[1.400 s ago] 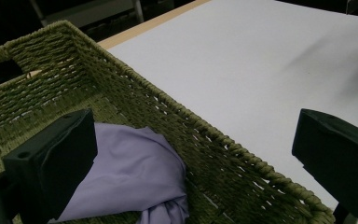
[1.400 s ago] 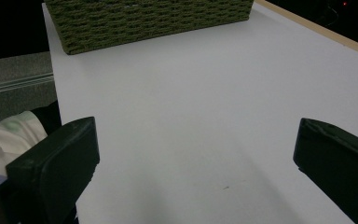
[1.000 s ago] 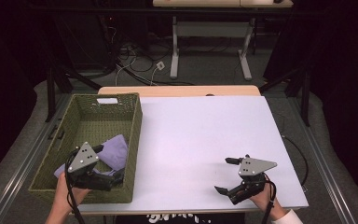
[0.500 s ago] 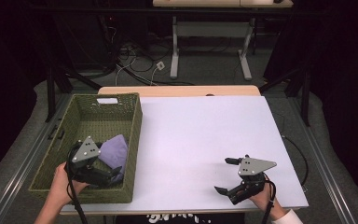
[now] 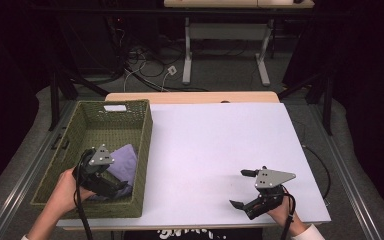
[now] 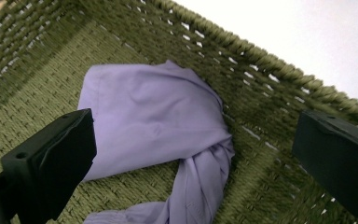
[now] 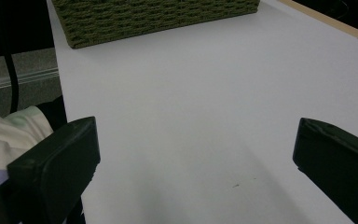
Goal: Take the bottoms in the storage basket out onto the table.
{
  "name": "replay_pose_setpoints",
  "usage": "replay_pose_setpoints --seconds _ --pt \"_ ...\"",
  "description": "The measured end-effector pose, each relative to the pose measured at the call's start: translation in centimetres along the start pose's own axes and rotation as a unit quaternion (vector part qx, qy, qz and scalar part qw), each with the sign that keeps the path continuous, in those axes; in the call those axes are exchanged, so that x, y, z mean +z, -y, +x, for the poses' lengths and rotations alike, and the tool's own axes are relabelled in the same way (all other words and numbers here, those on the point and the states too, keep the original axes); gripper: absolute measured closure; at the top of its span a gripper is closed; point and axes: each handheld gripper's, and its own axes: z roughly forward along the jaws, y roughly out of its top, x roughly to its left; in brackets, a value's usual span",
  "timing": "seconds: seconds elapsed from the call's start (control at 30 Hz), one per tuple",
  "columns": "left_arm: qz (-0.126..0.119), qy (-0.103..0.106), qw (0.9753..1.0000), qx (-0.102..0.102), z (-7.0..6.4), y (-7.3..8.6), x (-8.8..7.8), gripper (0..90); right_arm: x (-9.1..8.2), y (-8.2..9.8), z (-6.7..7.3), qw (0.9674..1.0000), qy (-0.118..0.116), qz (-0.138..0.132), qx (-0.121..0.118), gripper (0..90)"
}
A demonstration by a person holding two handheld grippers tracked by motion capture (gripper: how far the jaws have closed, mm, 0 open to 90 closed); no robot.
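Observation:
A crumpled lavender cloth (image 5: 125,159) lies inside the olive woven basket (image 5: 147,145) at the table's left. My left gripper (image 5: 118,186) hangs open inside the basket at the cloth's near edge. In the left gripper view the cloth (image 6: 154,121) lies on the basket floor (image 6: 46,70) between my wide-apart jaws, its twisted tail trailing toward me; nothing is held. My right gripper (image 5: 238,188) stands open and empty over the white table top (image 5: 220,135) near the front right. The right gripper view has bare table (image 7: 191,93) between its jaws.
The basket's outer wall (image 7: 158,18) lies far ahead in the right gripper view. A white label (image 5: 114,107) sits on the basket's far rim. A wooden strip (image 5: 190,97) edges the table's back. Beyond it are cables and desk legs (image 5: 187,55) on the floor.
My left gripper has drifted slightly farther and to the right inside the basket, over the cloth. The right gripper has stayed put.

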Motion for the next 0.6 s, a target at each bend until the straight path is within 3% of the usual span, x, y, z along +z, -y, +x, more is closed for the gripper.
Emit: replay_pose_setpoints --seconds 0.23,0.6 --pt "0.02 0.008 0.9998 0.0 0.4 0.0 0.4 0.0 0.0 0.0 0.0 1.0 0.002 -0.001 0.002 0.2" --pt "0.071 0.024 0.9972 0.009 0.6 0.2 1.5 0.0 0.1 0.0 0.1 1.0 0.0 0.003 0.002 0.2"
